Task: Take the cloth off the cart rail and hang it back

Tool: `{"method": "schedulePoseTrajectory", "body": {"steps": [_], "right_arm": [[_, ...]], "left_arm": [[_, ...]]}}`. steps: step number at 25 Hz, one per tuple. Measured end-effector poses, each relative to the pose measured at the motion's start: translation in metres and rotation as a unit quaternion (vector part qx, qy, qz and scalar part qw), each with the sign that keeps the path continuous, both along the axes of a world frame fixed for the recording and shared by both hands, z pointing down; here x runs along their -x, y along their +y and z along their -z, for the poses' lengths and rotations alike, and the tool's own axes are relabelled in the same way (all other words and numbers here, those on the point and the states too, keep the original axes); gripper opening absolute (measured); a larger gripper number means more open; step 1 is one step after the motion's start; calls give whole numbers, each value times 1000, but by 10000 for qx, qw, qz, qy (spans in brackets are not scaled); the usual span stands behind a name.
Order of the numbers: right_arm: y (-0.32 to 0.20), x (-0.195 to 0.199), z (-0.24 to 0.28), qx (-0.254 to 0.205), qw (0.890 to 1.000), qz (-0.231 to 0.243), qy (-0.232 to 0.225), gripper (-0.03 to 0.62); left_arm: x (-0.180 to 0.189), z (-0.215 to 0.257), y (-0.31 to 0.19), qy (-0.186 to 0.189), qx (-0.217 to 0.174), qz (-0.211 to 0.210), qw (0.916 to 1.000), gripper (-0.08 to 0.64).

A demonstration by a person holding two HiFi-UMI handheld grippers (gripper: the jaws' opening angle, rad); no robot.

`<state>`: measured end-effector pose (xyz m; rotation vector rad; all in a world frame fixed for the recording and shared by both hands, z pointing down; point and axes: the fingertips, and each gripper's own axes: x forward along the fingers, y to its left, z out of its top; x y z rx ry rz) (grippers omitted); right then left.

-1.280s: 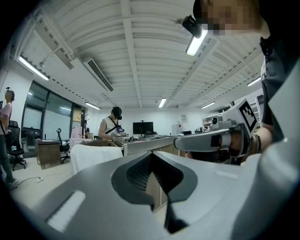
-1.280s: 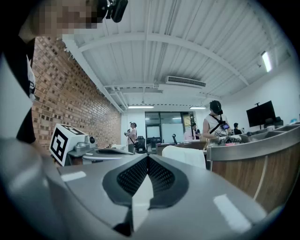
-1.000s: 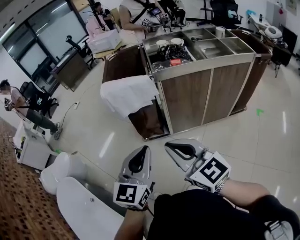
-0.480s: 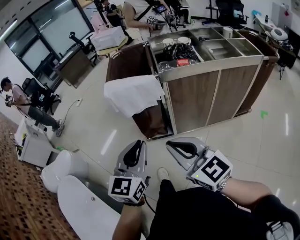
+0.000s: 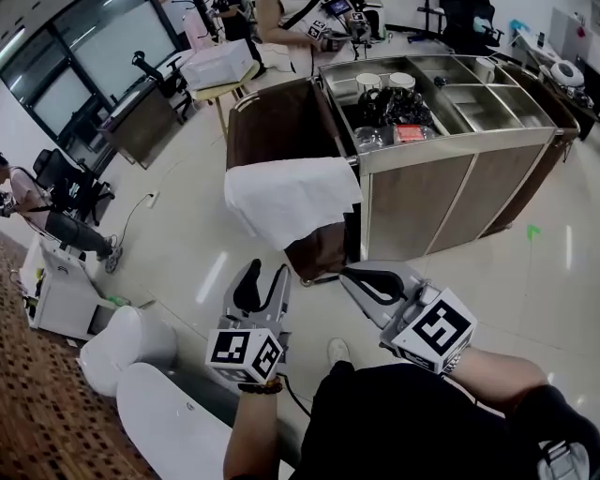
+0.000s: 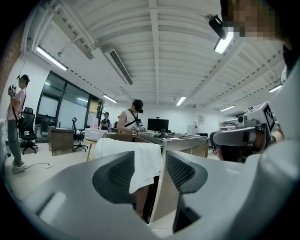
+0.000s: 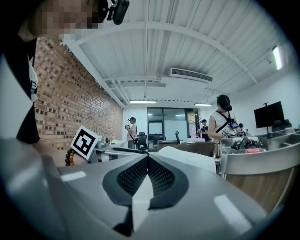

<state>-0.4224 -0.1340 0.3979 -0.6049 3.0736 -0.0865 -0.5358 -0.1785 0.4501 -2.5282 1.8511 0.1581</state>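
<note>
While you hold both tools out over the pale tiled floor (image 5: 187,244), the head view shows the left gripper (image 5: 265,274) at 6 o'clock. The right gripper (image 5: 354,275) sits just beside it, toward 5 o'clock.

The left gripper's jaws stand apart, having just been opening, and nothing lies between the pads. In the left gripper view, the gap frames only things farther off. The right gripper's jaws are pressed together, pad against pad, and hold nothing.

The white rectangular fabric cloth (image 5: 291,197) hangs at 12 o'clock from the left gripper, apart from both grippers. It is draped over the near edge of the open brown bag frame (image 5: 281,122) at the left end of the wood-panelled cart with a stainless-steel top (image 5: 441,202). The cloth covers most of what it hangs on, and only a short metal end of the rail (image 5: 354,161) shows at its upper right corner.

In the cart's top tray, at 1 o'clock, two white round cups (image 5: 380,82) stand beside a heap of dark items. A white rounded machine housing (image 5: 141,342) lies on the floor at 8 o'clock. A person (image 5: 300,23) stands at a table behind the cart, at 12 o'clock.
</note>
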Motion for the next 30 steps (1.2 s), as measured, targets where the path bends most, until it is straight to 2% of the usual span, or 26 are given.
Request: {"method": "schedulePoseTrajectory", "body": {"steps": [2, 5, 7, 9, 12, 13, 15, 18, 21, 23, 24, 26, 28, 30], "right_arm": [[-29, 30, 17, -379, 9993, 8, 11, 0], [-61, 76, 29, -275, 9995, -85, 113, 0], [-82, 101, 33, -457, 9988, -134, 111, 0], [-99, 118, 31, -684, 9974, -180, 102, 0], [-115, 138, 21, -409, 9986, -269, 201, 0], [-122, 144, 19, -495, 9982, -264, 212, 0], [-133, 154, 14, -572, 9977, -283, 250, 0], [-144, 167, -1, 308, 9974, -474, 453, 0], [-160, 174, -12, 523, 9955, -569, 542, 0], [-171, 176, -17, 429, 9957, -599, 559, 0], [-178, 176, -17, 185, 9968, -571, 524, 0], [-189, 178, -17, -399, 9972, -468, 428, 0], [-195, 179, -20, -516, 9969, -436, 405, 0], [-199, 179, -24, -432, 9973, -445, 405, 2]], "left_arm": [[40, 6, -33, 141, 170, -16, 9998, 221], [100, 3, -77, 446, 475, -54, 9979, 269], [130, -1, -102, 610, 604, -105, 9963, 282], [148, -10, -120, 707, 659, -163, 9952, 290], [166, -28, -146, 793, 822, -276, 9931, 308], [171, -36, -155, 848, 906, -333, 9917, 318], [177, -53, -172, 938, 1087, -454, 9886, 338], [180, -80, -195, 986, 1378, -692, 9831, 354], [174, -103, -212, 1034, 1656, -1066, 9750, 354], [165, -111, -215, 985, 1769, -1322, 9703, 353], [159, -113, -215, 934, 1802, -1442, 9685, 348], [149, -112, -210, 832, 1838, -1651, 9654, 288], [139, -108, -208, 763, 1836, -1814, 9631, 251], [133, -107, -211, 716, 1838, -1888, 9620, 241]]}}
